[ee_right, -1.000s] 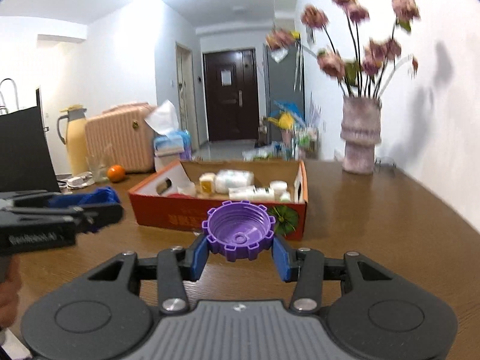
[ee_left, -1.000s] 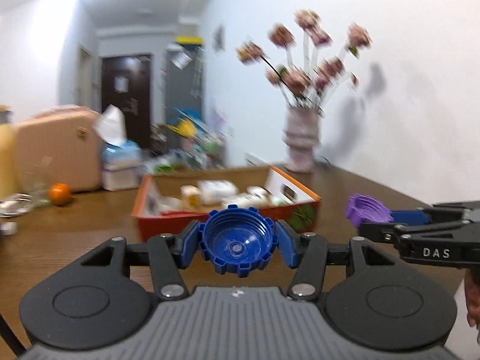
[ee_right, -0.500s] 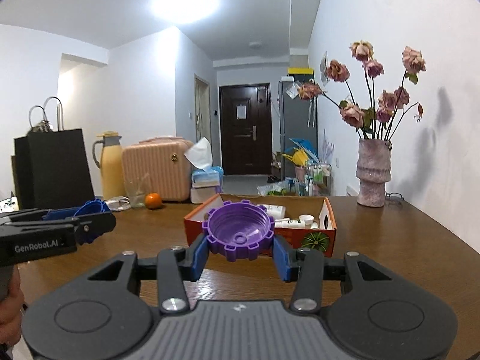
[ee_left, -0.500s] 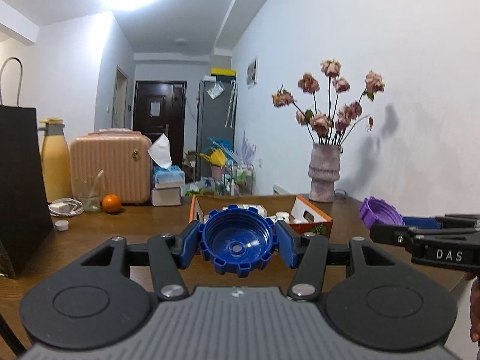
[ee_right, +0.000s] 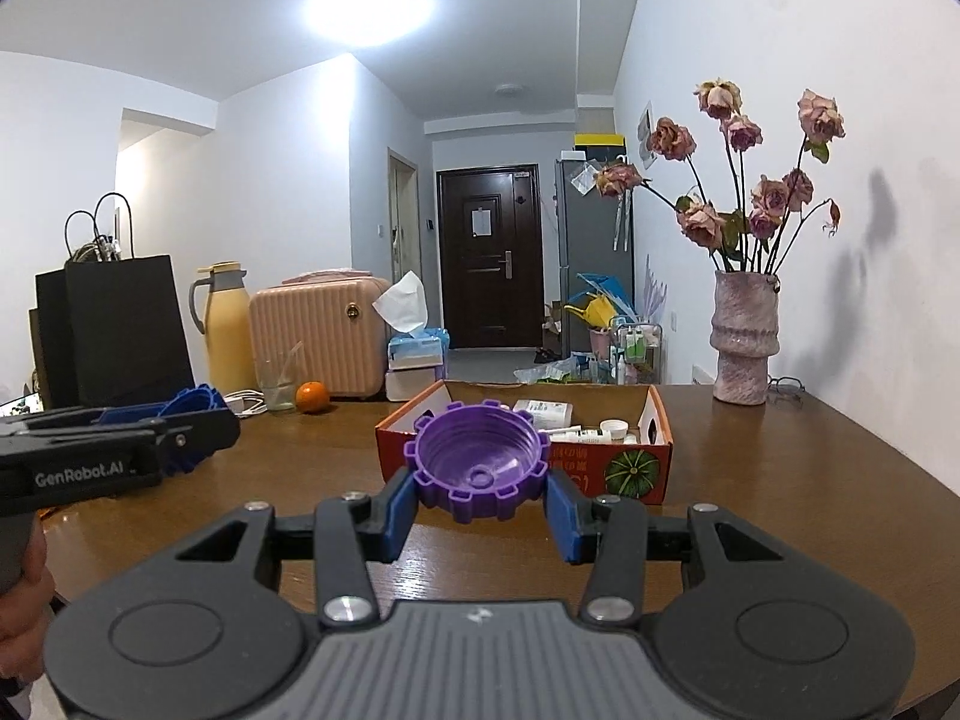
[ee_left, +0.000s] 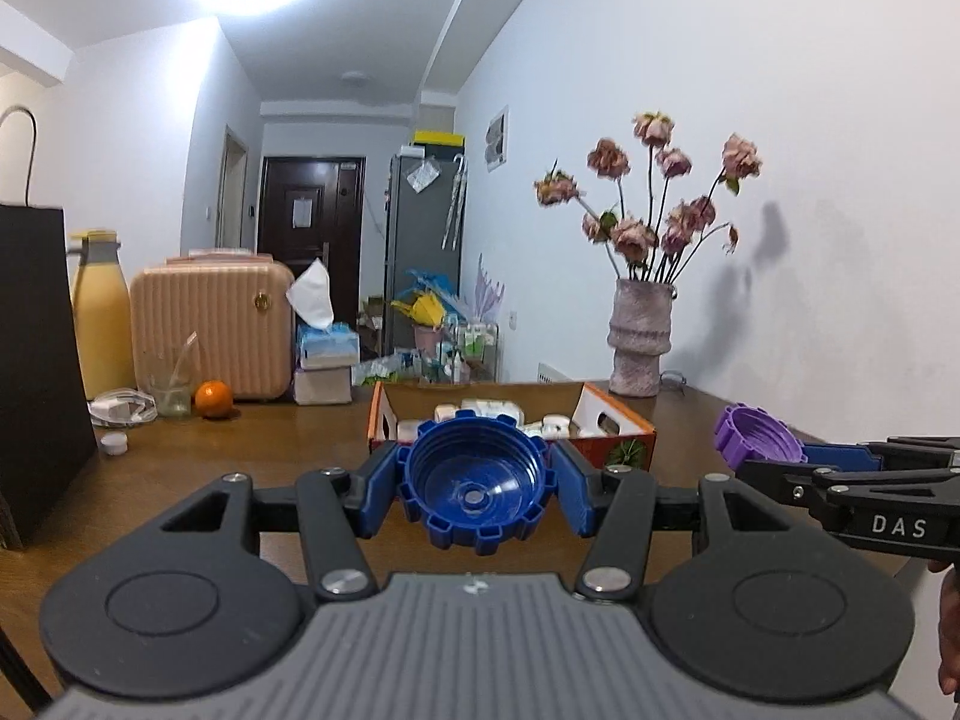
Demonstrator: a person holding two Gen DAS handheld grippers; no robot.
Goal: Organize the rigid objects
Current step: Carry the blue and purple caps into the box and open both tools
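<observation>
My left gripper (ee_left: 475, 489) is shut on a blue toothed cap (ee_left: 477, 480), hollow side up, held above the wooden table (ee_left: 240, 450). In the right wrist view my right gripper (ee_right: 480, 480) is shut on a purple toothed cap (ee_right: 479, 459), also hollow side up. Each gripper shows at the edge of the other's view: the right gripper (ee_left: 774, 456) with the purple cap (ee_left: 757, 435) at the right, the left gripper (ee_right: 198, 426) with the blue cap (ee_right: 192, 403) at the left. Beyond both stands an orange cardboard box (ee_right: 624, 468) holding white bottles and jars.
A vase of dried roses (ee_right: 744, 354) stands at the table's far right near the wall. At the far left are a black paper bag (ee_right: 120, 330), a yellow jug (ee_right: 228, 330), a pink case (ee_right: 318, 336), a glass (ee_right: 279, 381), an orange (ee_right: 312, 396) and tissue packs (ee_right: 414, 354).
Both grippers pulled back from the box and tipped up, so the box looks smaller and farther. Each cap stays in its grip. The last half second shows hardly any movement.
</observation>
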